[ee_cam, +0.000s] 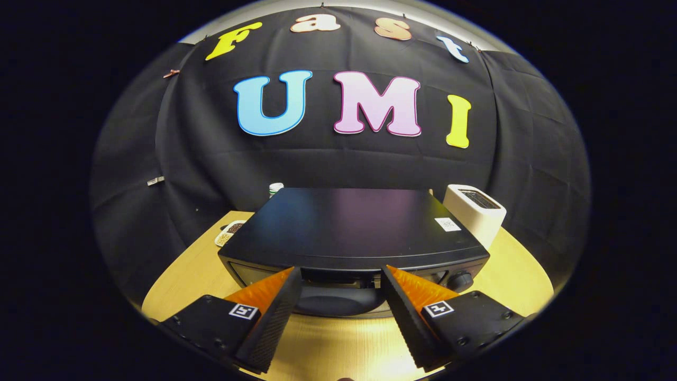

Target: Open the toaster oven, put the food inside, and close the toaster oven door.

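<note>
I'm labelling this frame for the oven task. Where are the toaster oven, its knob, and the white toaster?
Toaster oven [349, 222]: gripper view, flat black top, just ahead of the open hand-held gripper [341, 296].
Knob [461, 279]: gripper view, its round face, beside one finger.
White toaster [473, 211]: gripper view, its near side.

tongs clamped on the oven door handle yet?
No. The tongs stand open just in front of the toaster oven, fingers spread either side of its door handle, pressing on nothing.
</note>
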